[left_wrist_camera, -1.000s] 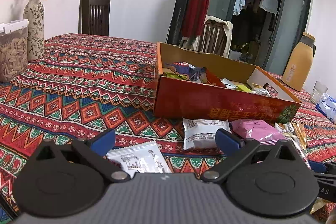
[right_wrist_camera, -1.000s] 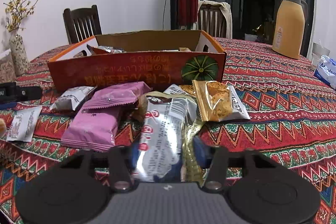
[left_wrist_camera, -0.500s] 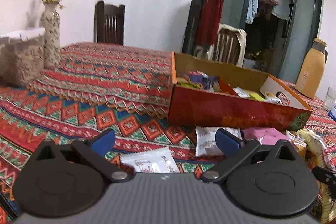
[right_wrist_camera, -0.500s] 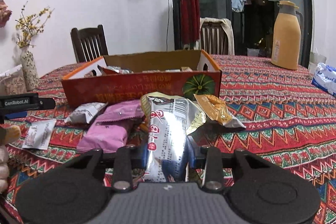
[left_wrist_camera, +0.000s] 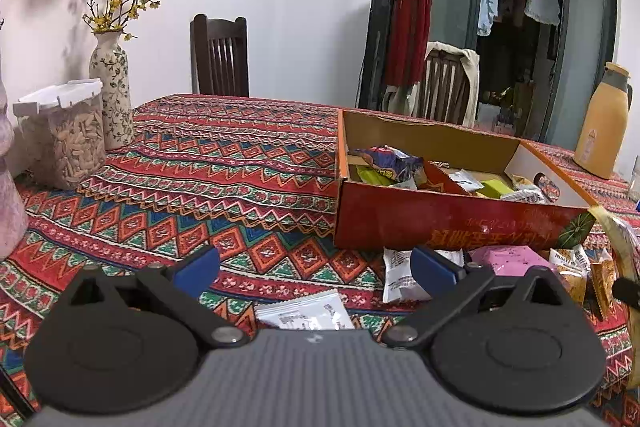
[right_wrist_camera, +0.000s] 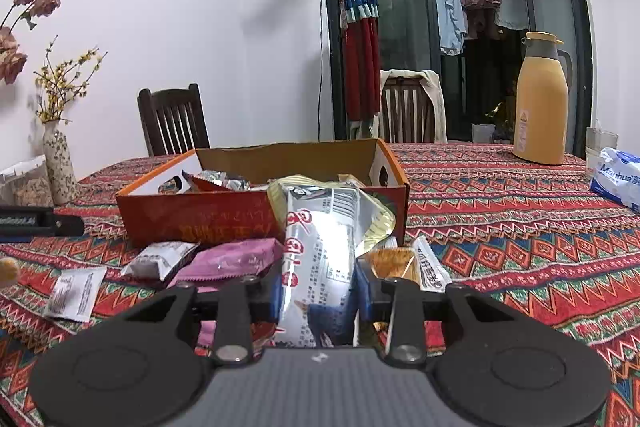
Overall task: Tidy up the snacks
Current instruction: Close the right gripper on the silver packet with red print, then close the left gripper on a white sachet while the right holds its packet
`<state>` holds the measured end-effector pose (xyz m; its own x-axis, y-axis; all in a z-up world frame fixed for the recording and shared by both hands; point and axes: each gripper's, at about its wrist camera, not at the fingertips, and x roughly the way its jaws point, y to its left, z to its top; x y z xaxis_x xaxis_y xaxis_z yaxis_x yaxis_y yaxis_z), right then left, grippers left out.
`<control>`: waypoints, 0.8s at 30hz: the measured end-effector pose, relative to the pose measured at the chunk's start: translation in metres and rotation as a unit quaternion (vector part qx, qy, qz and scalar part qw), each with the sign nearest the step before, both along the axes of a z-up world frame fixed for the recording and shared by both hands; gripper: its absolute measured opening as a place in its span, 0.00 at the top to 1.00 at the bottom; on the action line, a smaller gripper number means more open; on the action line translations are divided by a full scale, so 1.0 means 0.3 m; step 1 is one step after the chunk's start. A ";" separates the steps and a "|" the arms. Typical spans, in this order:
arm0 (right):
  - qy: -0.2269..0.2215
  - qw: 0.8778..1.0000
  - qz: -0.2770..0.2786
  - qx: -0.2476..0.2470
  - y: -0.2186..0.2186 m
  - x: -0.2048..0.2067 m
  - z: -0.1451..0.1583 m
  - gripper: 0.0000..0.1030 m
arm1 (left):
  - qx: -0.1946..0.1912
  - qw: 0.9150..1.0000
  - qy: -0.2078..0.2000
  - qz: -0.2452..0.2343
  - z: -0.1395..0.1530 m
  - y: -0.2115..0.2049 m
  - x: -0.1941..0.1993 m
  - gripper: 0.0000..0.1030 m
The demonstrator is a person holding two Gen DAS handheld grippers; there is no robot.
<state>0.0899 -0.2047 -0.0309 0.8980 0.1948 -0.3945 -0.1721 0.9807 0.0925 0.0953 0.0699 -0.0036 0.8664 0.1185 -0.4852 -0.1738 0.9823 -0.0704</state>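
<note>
So the right gripper (right_wrist_camera: 318, 291) has its jaws clamped on a silver snack packet (right_wrist_camera: 320, 251) with red lettering, which stands up between the blue pads, lifted off the patterned tablecloth (right_wrist_camera: 520, 227). The packet's top end reaches in front of the near wall of the cardboard box (right_wrist_camera: 208, 219).

The left gripper (left_wrist_camera: 316, 267) is spread wide with nothing between its fingers, hanging above a small flat white sachet (left_wrist_camera: 306, 315) lying on the cloth.

Just past both grippers there's a loose pile on the table, right in front of the box: a white-and-grey pouch (right_wrist_camera: 158, 261), a pink packet (right_wrist_camera: 232, 259) beside it, and an orange-gold snack bag (right_wrist_camera: 390, 261) next to a white one with print, on the right. Can't really read any of the labels, too small and glary.

The box itself is open on top and already has a bunch of wrapped snacks in it (left_wrist_camera: 400, 167), including a purple-blue one and some green ones.

Further back: a tan thermos jug (right_wrist_camera: 540, 107) on the far right of the table, a floral vase (left_wrist_camera: 114, 87) with yellow twigs and a clear container of seeds (left_wrist_camera: 68, 135) on the left, then two wooden chairs and a glass door.
</note>
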 end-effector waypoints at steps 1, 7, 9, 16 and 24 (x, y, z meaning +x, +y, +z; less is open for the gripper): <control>-0.003 1.000 0.001 0.000 -0.002 0.008 -0.002 0.67 | 0.002 1.000 0.002 0.001 0.000 0.000 -0.003 0.00; -0.007 1.000 0.011 0.003 0.004 0.058 -0.042 0.67 | 0.006 1.000 0.027 0.011 -0.017 0.010 0.001 0.00; -0.003 1.000 0.012 0.001 0.006 0.064 -0.058 0.67 | 0.009 0.999 0.036 0.011 -0.028 0.010 0.006 0.00; -0.009 1.000 0.018 0.004 0.008 0.057 -0.061 0.67 | 0.011 0.996 0.082 0.012 -0.072 -0.018 0.034 0.00; -0.013 1.000 0.022 0.005 0.001 0.048 -0.064 0.67 | -0.006 0.988 0.142 0.059 -0.138 -0.004 0.104 0.00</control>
